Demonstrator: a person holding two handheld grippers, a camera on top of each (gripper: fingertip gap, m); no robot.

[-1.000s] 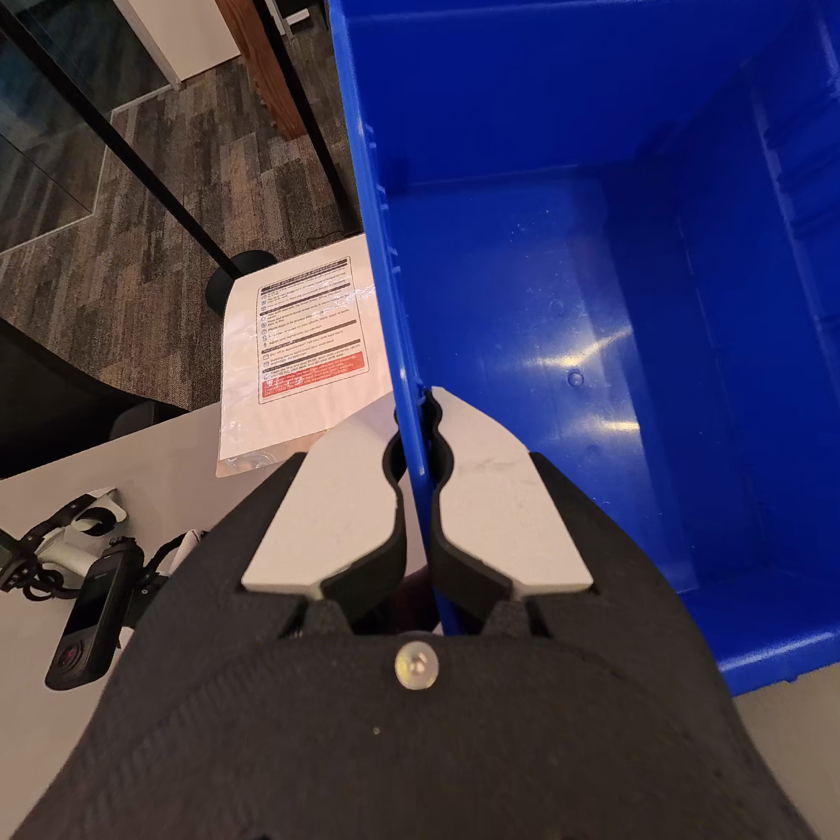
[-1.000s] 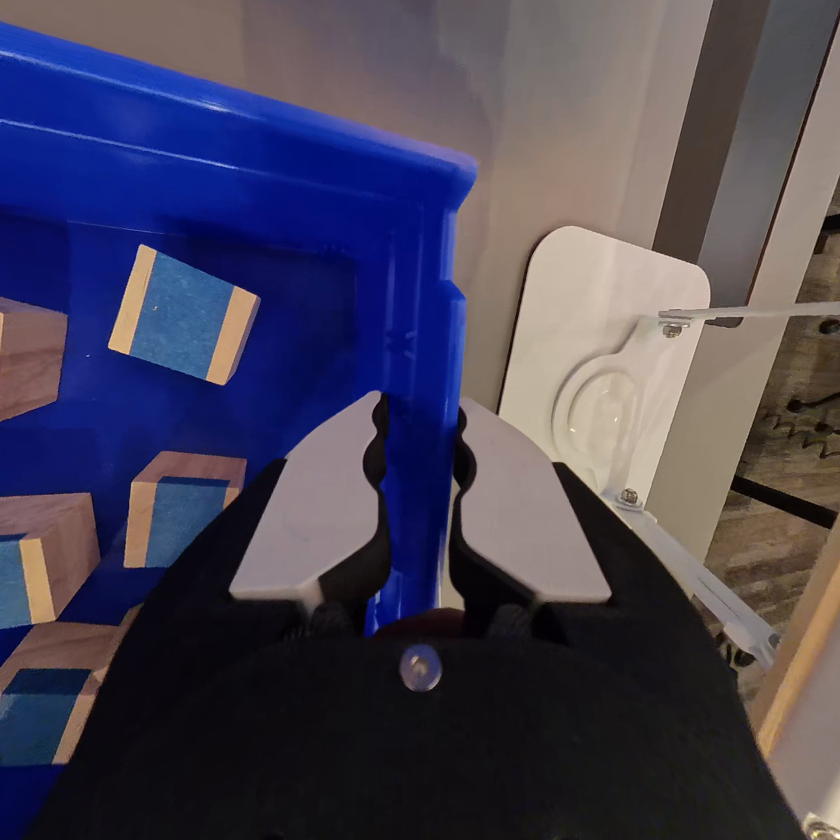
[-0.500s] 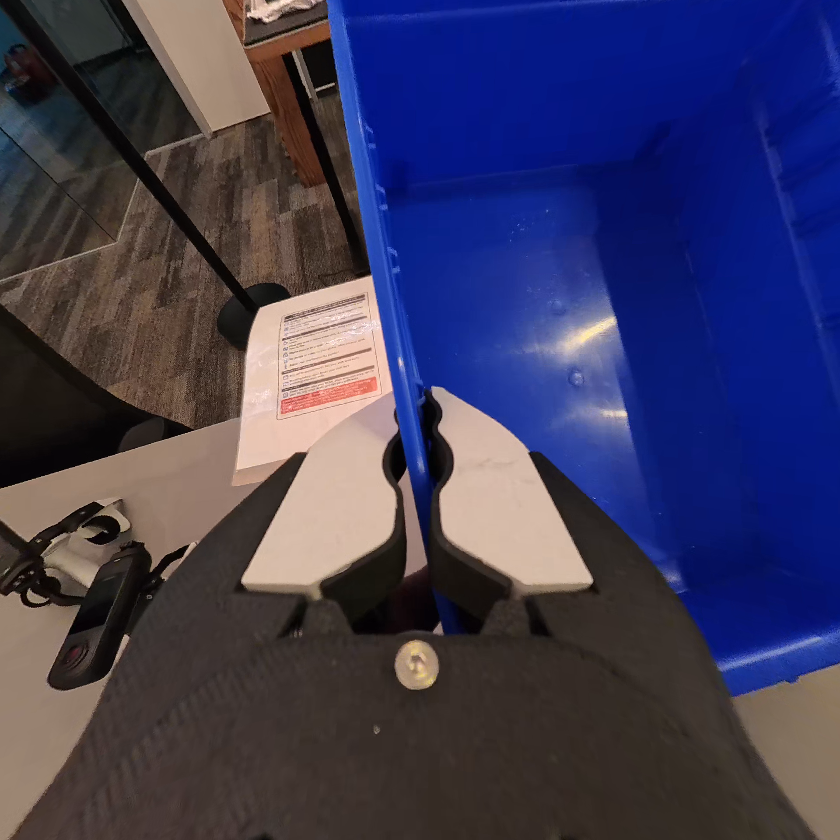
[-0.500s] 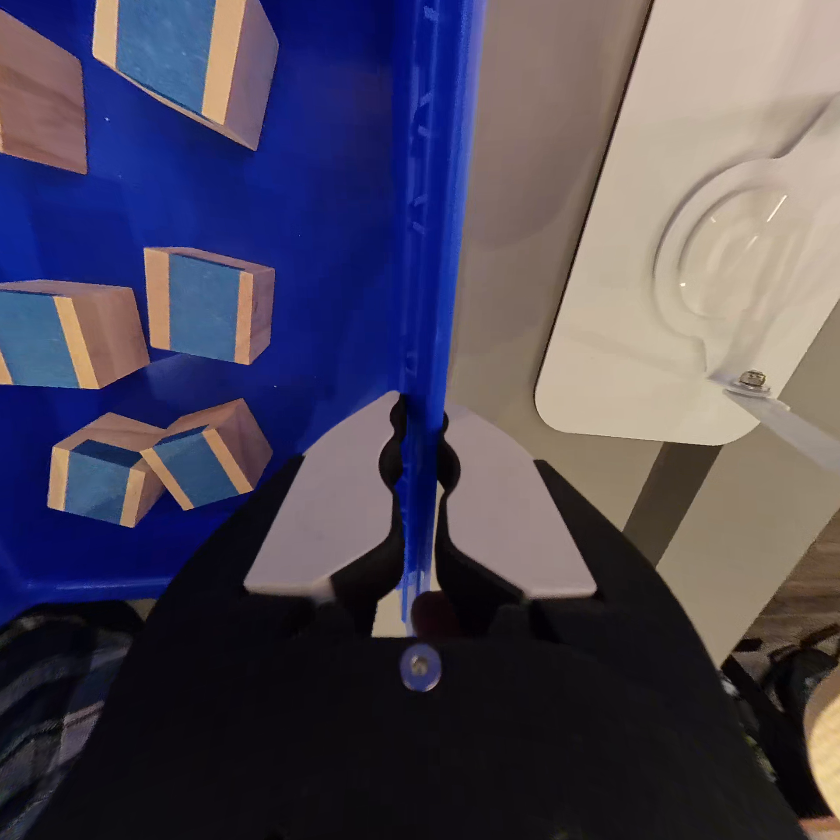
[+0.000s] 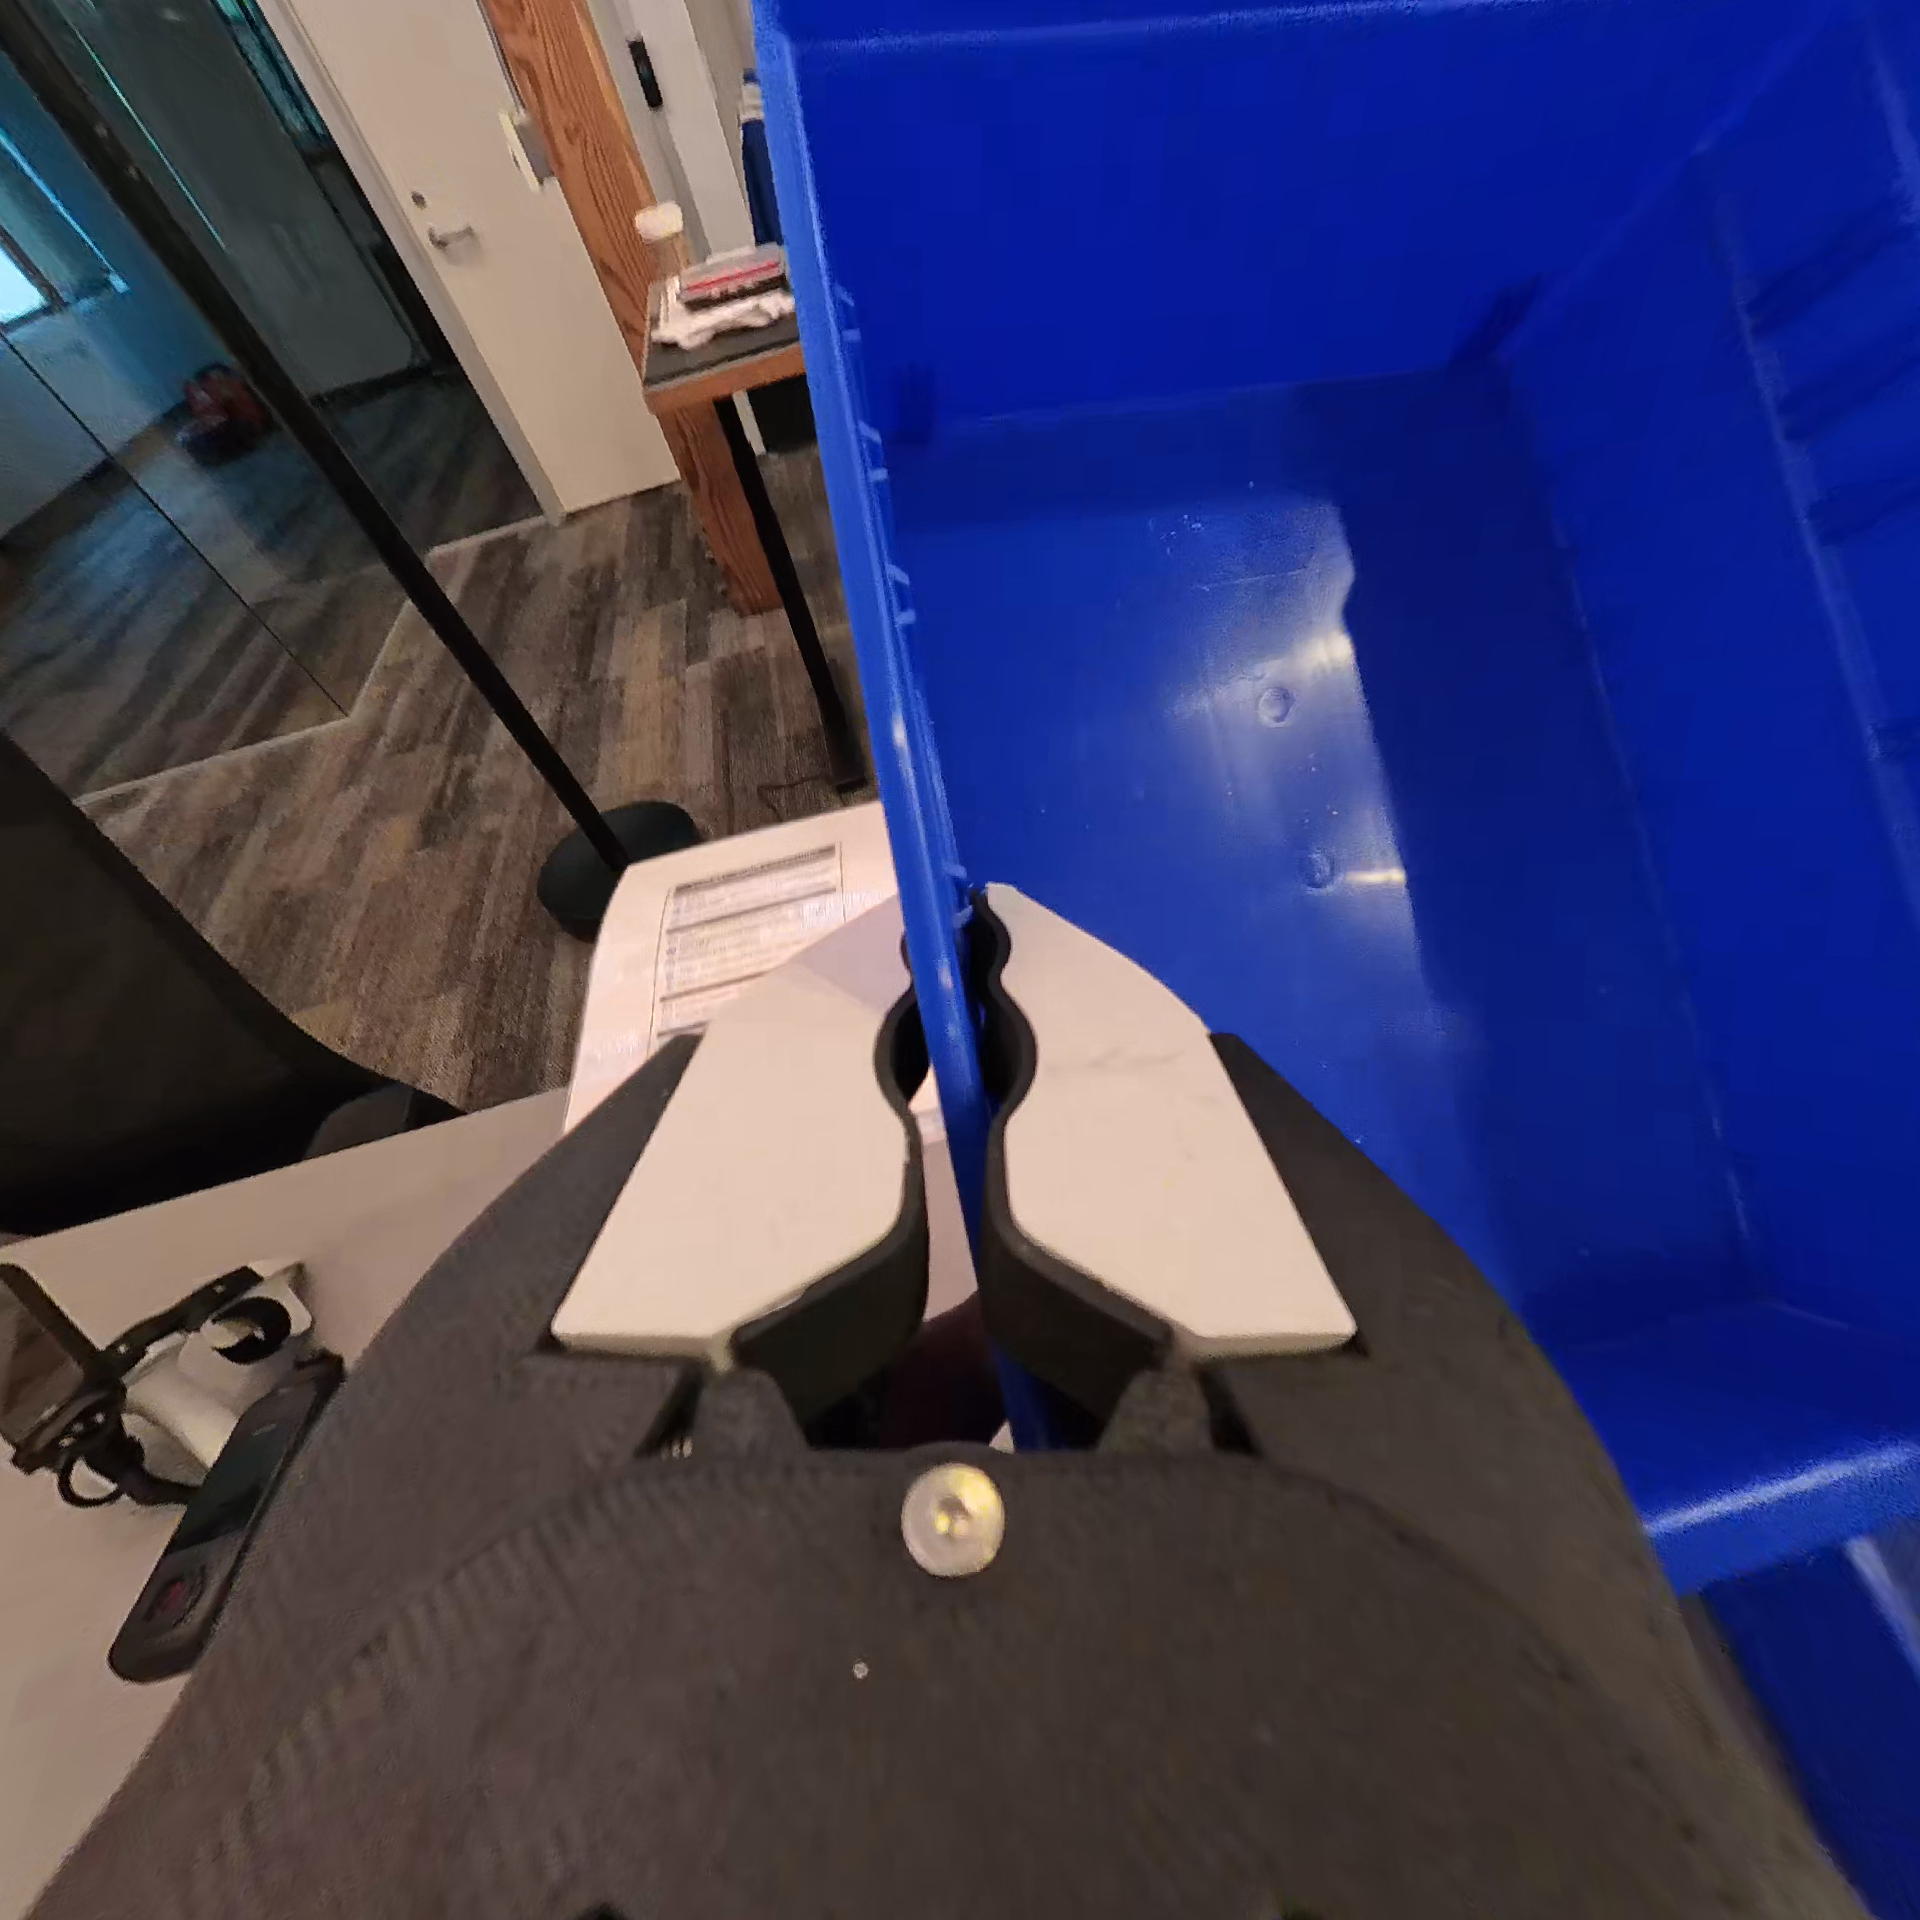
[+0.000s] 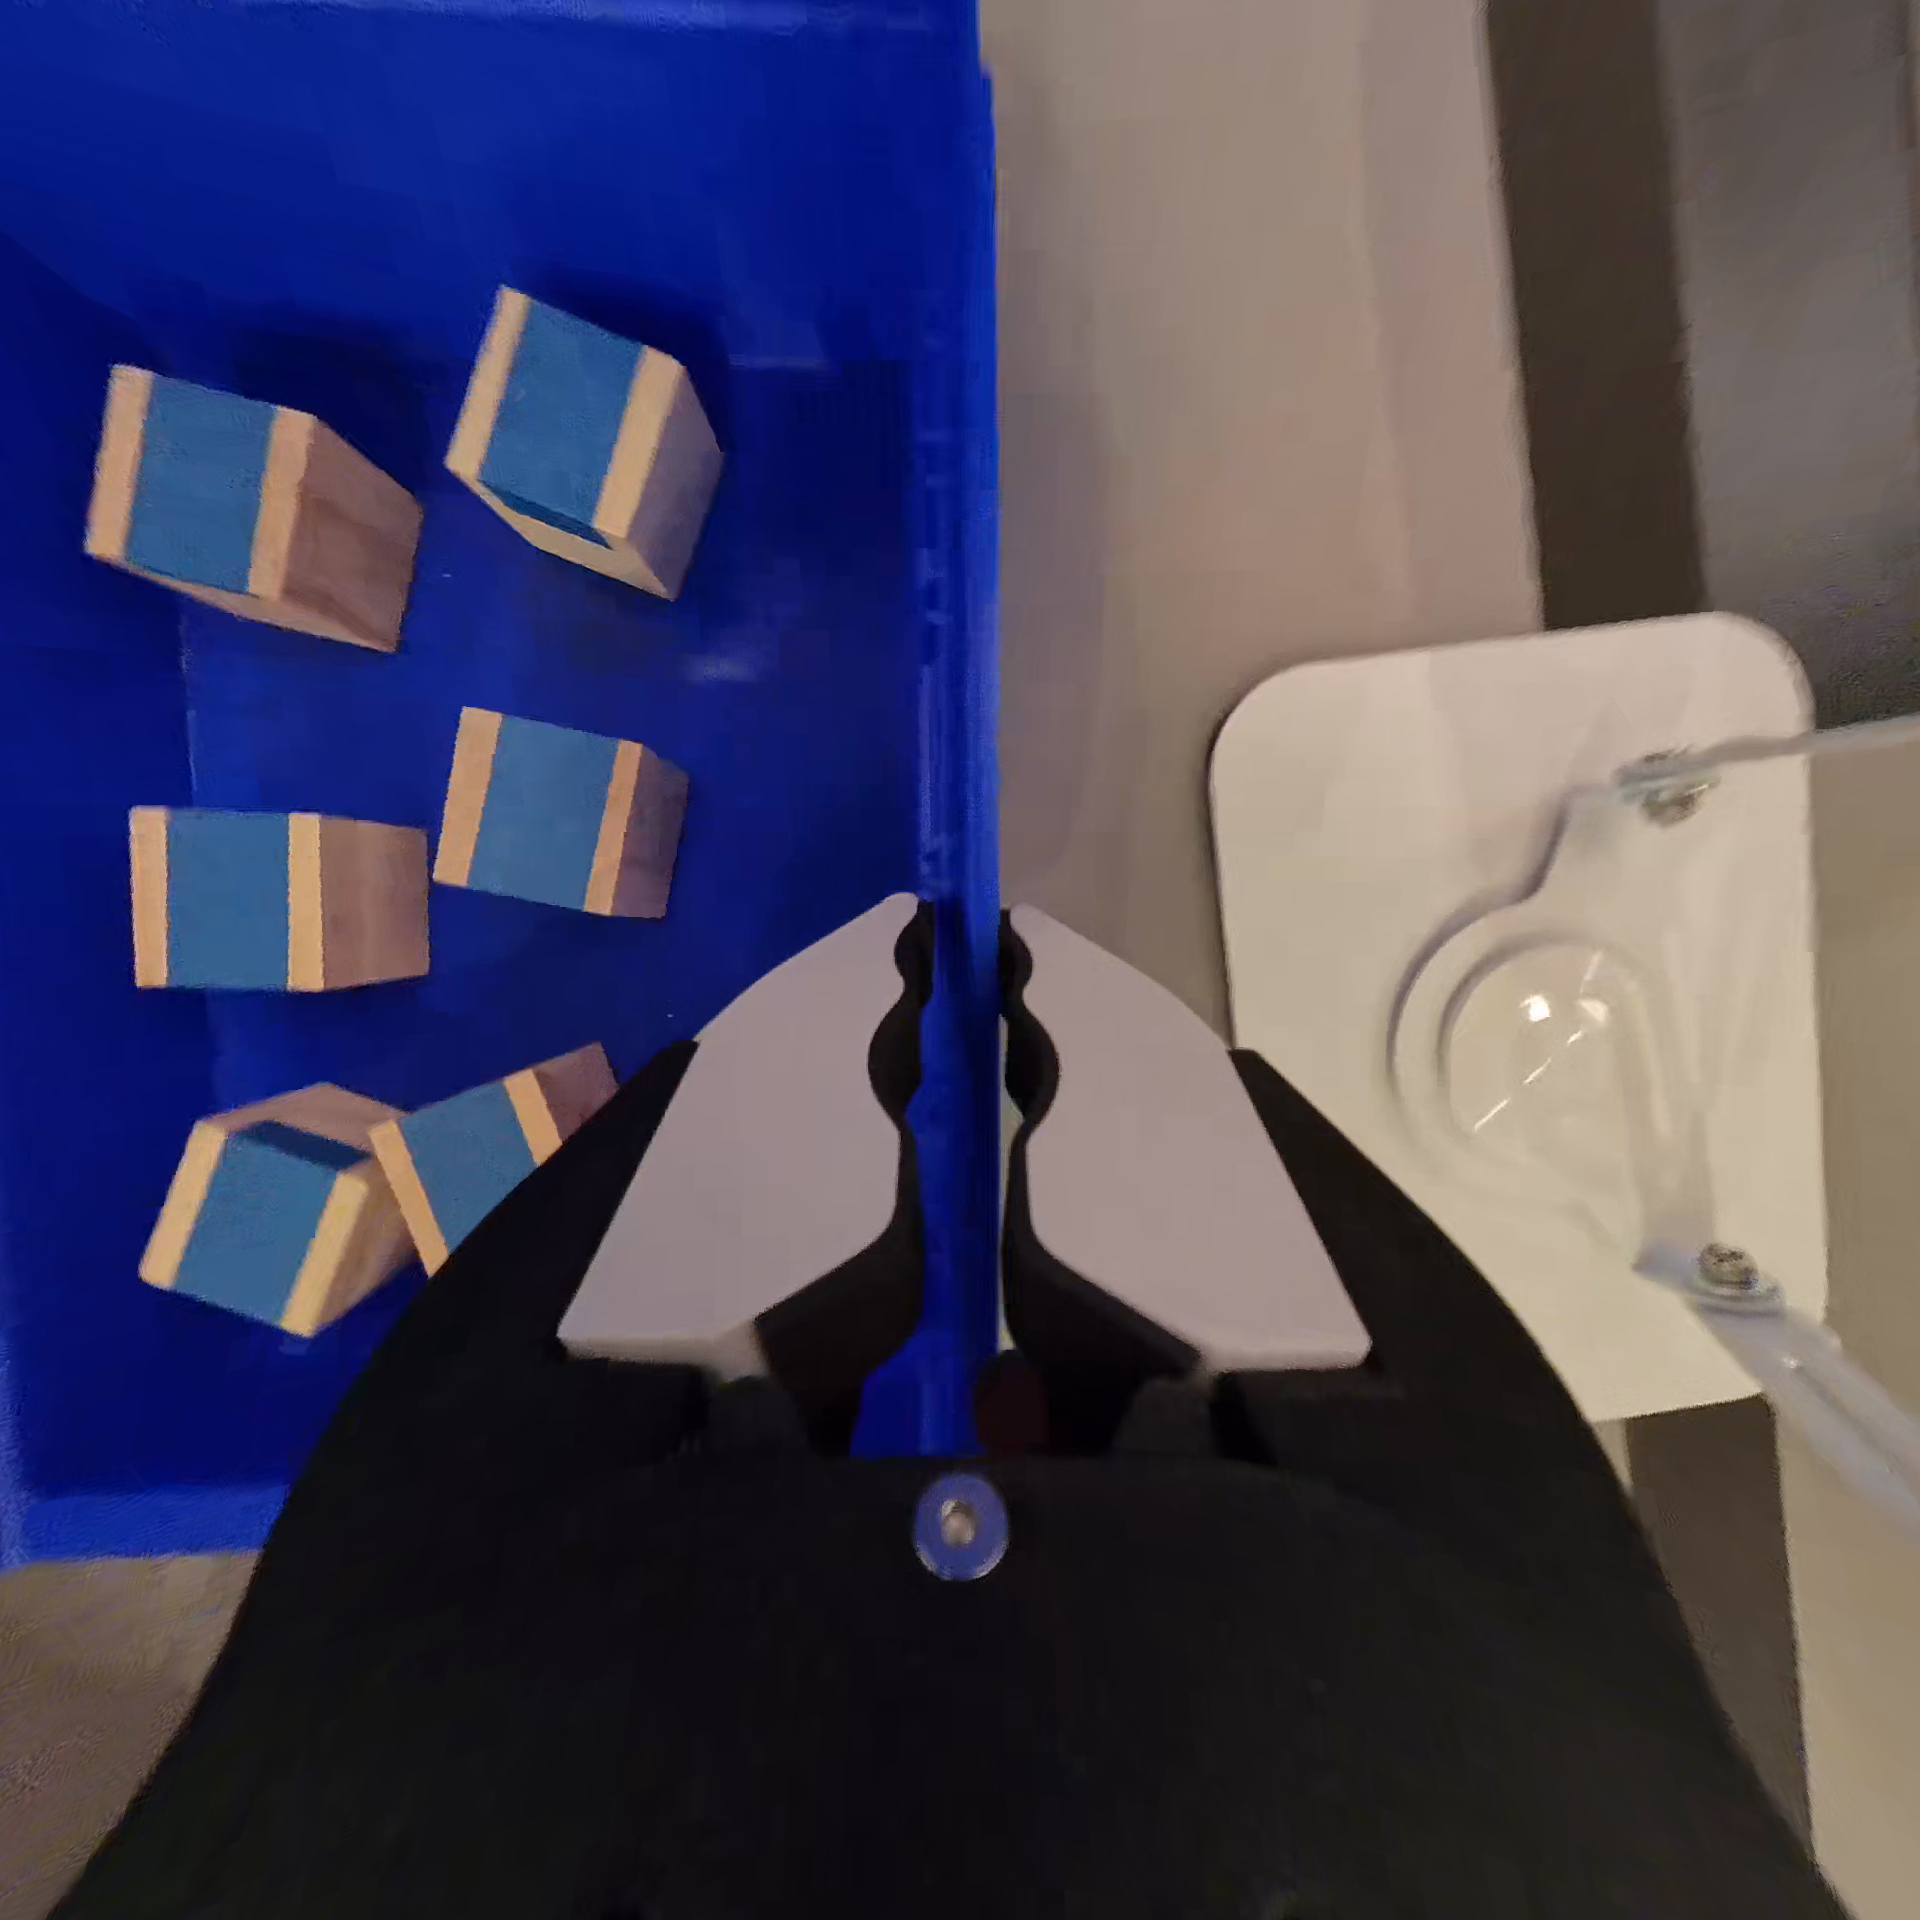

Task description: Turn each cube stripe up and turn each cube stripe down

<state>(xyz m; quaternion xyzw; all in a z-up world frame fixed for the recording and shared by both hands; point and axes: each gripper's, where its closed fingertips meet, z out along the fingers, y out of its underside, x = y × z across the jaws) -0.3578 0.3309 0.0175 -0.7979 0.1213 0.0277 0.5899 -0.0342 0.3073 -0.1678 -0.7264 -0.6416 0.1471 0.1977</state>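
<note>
since a second ago the blue bin (image 6: 520, 156) has swung level in the right view, and six wooden cubes (image 6: 561, 810) with blue stripes now lie scattered near its right wall. right gripper (image 6: 961, 914) pinches that wall; left gripper (image 5: 951, 935) pinches the opposite rim, both jaws narrow. if either thin-edge pinch slips, the bin could tip and spill cubes onto the table (image 5: 312, 1216).

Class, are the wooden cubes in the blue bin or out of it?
In: six striped wooden cubes lie on the blue bin's floor.
</note>
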